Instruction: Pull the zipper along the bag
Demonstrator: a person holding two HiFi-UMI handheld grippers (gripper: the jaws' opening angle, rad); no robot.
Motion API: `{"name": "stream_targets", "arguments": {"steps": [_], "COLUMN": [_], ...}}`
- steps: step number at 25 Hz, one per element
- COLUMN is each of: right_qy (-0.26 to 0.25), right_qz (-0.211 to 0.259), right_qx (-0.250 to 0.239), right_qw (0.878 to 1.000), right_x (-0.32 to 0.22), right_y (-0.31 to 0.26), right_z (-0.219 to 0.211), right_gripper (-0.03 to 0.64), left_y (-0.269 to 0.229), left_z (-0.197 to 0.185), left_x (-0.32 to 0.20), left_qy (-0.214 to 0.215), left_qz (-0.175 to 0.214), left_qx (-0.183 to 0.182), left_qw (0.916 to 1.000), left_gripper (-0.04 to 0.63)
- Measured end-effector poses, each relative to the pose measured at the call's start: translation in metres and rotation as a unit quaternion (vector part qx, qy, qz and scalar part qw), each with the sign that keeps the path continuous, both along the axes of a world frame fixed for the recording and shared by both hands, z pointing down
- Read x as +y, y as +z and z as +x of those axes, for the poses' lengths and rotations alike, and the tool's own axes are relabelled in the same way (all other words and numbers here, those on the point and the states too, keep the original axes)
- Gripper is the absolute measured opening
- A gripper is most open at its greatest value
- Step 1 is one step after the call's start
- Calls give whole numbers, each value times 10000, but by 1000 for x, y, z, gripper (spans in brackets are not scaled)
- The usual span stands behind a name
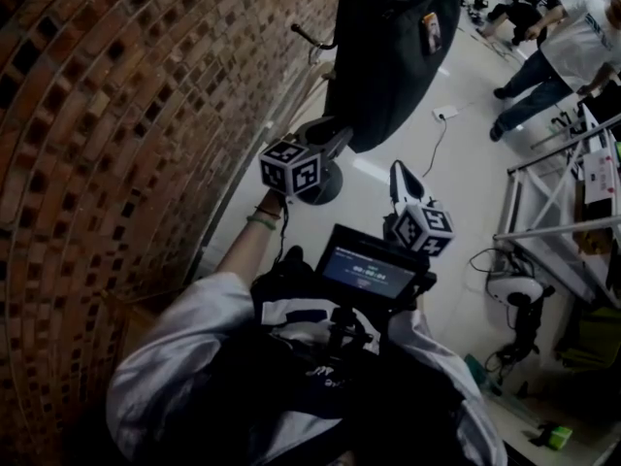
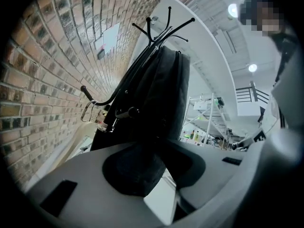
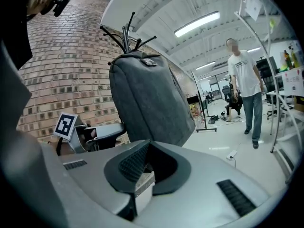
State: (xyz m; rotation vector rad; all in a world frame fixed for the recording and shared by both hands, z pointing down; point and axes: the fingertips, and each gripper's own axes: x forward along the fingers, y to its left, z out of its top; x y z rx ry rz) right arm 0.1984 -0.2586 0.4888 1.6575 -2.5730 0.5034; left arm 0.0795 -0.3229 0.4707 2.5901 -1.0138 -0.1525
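A dark grey bag (image 3: 149, 99) hangs upright from a black coat rack (image 2: 161, 25) by the curved brick wall. In the head view the bag (image 1: 388, 56) is at the top centre. My left gripper (image 1: 338, 141) reaches its bottom corner and is shut on the bag's lower fabric (image 2: 135, 167). My right gripper (image 1: 400, 175) hovers lower and to the right, apart from the bag. Its jaws (image 3: 145, 163) are shut with nothing between them. A small pale tab (image 3: 151, 62) shows at the bag's top. I cannot make out a zipper pull.
The rack's round base (image 1: 325, 181) stands on the pale floor right below the bag. A person in a white shirt (image 3: 244, 80) walks at the right. A metal frame (image 1: 553, 202) and a floor cable (image 1: 444, 113) lie to the right. A brick wall (image 1: 126, 115) fills the left.
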Motion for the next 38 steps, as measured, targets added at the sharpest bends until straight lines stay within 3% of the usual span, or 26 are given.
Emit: {"name": "stream_targets", "arguments": {"steps": [5,11,17,23,26,28,30,38], "right_qy": [-20,-34,-17,58,89,90,79,160], "right_qz": [-62,-61,-76,-126,-157,-171,-176,-203], "right_qx": [36,-4,9,-4,-15,-11,-19,-29], "right_qw": [10000,10000,10000,9999,9998,9998,9998,9997], "right_x": [-2,-5,-5,-5,-6,-7,-8,-10], "right_y": [2,1,4,8,11,12,13,14], "right_z": [-8,-16,-19,-13,-13,-15,-16,-15], "right_gripper": [-6,-6,-6,-6,-6,-6,-6,-6], "left_y": [-20,-29,-39,-43,-50,-57,-60,-38], "left_z": [-8,-8,-19,-16,-20,-21,-18,-2], "left_x": [-1,3,9,16,18,19,20,13], "left_qy": [-58,137,229,546,701,843,981,972], "left_qz": [225,531,521,668,533,357,217,-233], "left_qx": [350,329,882,762,1295,1807,2086,2097], "left_qw": [9991,9980,9945,9934,9877,9793,9728,9726], "left_gripper": [101,100,88,78,77,74,55,55]}}
